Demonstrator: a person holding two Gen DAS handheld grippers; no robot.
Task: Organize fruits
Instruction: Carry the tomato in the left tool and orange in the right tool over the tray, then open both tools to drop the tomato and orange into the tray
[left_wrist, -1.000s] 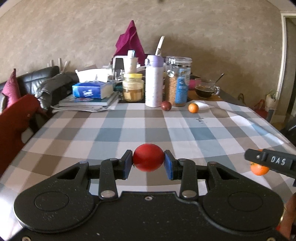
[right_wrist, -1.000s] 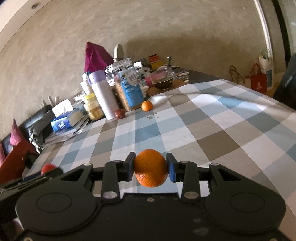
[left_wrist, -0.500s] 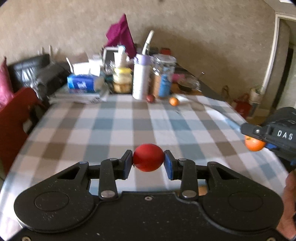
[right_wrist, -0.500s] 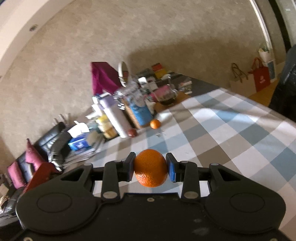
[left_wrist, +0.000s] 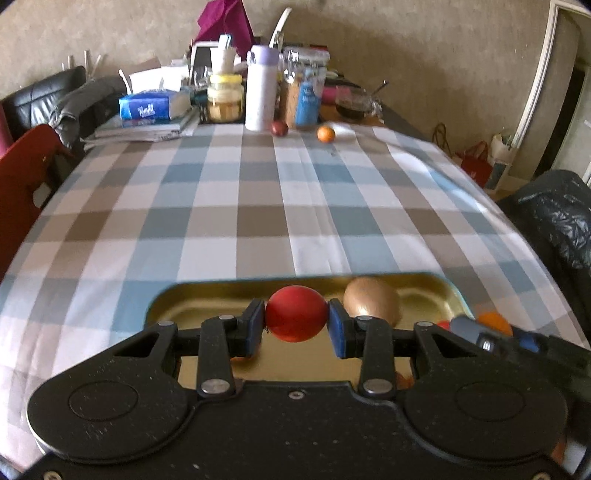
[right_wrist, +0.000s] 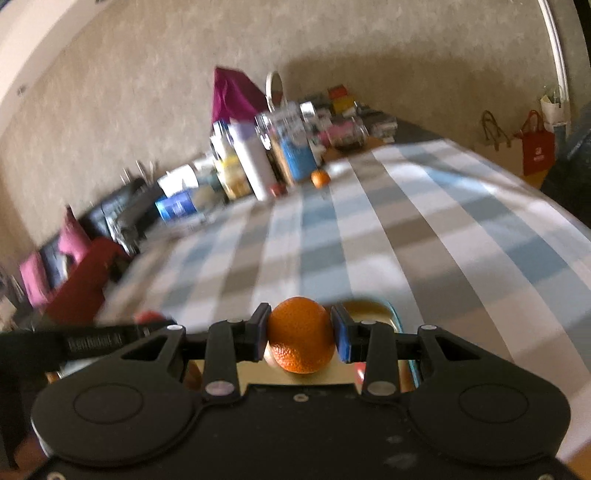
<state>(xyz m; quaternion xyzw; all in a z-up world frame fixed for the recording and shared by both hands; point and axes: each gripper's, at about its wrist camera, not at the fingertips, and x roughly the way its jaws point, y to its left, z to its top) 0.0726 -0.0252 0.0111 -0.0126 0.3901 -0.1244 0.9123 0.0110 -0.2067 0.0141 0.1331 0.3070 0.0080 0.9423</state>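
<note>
Both pairs of jaws are clamped on fruit. The left gripper (left_wrist: 296, 320) pinches a red fruit (left_wrist: 296, 313) squarely between its blue pads, the fruit bulging above and below them. The right gripper (right_wrist: 300, 339) grips an orange (right_wrist: 300, 334) the same way, pad against each side, most of the orange hanging below the pad line.

Both held fruits hang over a gold tin tray (left_wrist: 207, 295) at the near edge of the checked tablecloth (left_wrist: 295, 206). The left wrist view shows the tray's whole far rim and, inside it just right of the red fruit, a round brownish fruit (left_wrist: 371, 297); the right gripper's tip with its orange pokes in at the near right. The right wrist view is blurred and shows only the tray's far right corner (right_wrist: 384, 314) behind the orange, with the left gripper as a dark bar at the near left and a speck of red at its end.

At the far end of the table, both views show a small orange (left_wrist: 325, 133) and a dark red fruit (left_wrist: 279, 128) lying apart on the cloth, in front of a white bottle (left_wrist: 261, 88) and jars. Only the left view shows sharply the blue tissue pack (left_wrist: 153, 107) on the far left.
</note>
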